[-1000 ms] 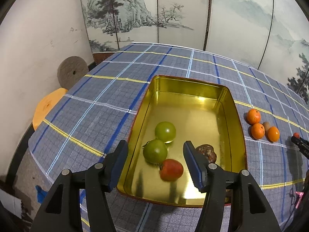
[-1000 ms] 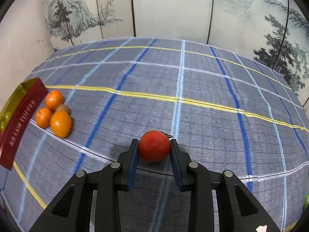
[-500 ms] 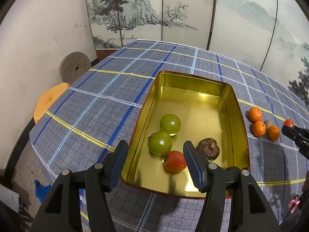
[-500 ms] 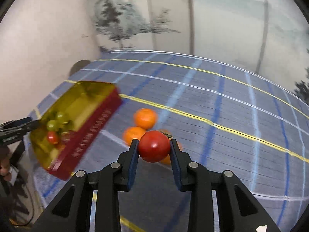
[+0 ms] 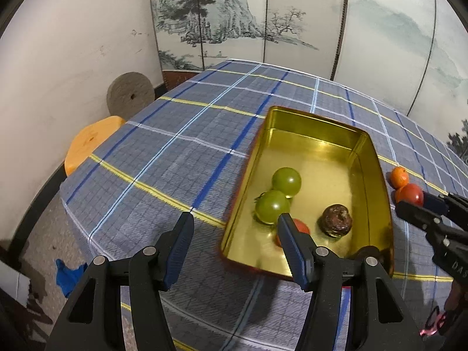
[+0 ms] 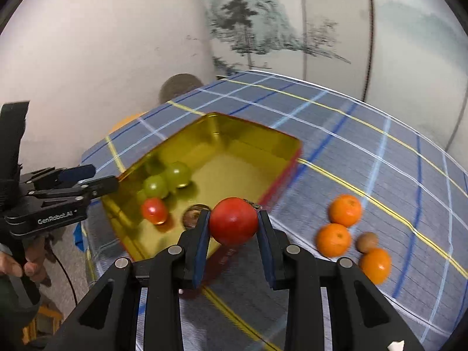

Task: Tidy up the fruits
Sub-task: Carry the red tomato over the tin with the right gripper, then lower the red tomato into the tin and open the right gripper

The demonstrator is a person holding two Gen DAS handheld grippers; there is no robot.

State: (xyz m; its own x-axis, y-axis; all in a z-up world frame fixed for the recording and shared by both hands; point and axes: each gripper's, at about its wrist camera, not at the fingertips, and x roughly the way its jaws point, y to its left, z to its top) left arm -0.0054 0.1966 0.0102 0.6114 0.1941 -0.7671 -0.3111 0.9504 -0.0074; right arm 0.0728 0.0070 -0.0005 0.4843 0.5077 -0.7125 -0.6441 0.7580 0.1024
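A folding screen (image 5: 248,20) painted with inked pines and misty hills filled the top of both views, beside a plain scuffed wall. Below it spread the worktop (image 5: 181,134), draped in a woven grey-blue plaid cloth crossed by blue, white and yellow lines. At centre right of the left wrist view sat a rectangular gold tin (image 5: 377,175), shiny inside with rounded corners; its red outer wall, seen in the right wrist view, carried lettering too blurred to read. Inside lay two smooth green tomatoes (image 5: 286,180) touching each other, a small red tomato (image 6: 154,210) partly hidden in the left view by a pad, and a wrinkled dark brown fruit (image 5: 336,220). The left tongs (image 5: 234,234) stood partly apart and empty above the tin's near left corner; "GenRobot.AI" was printed on their body in the right view. The right tongs (image 6: 234,228) were clamped narrowly on a glossy red tomato (image 6: 234,220), above the tin's near edge. At lower right of that view three dimpled oranges (image 6: 333,239) clustered around a small brown nut-like fruit (image 6: 366,242). At left, an orange stool seat (image 5: 90,143) and a grey stone disc (image 5: 130,95) stood against the wall.
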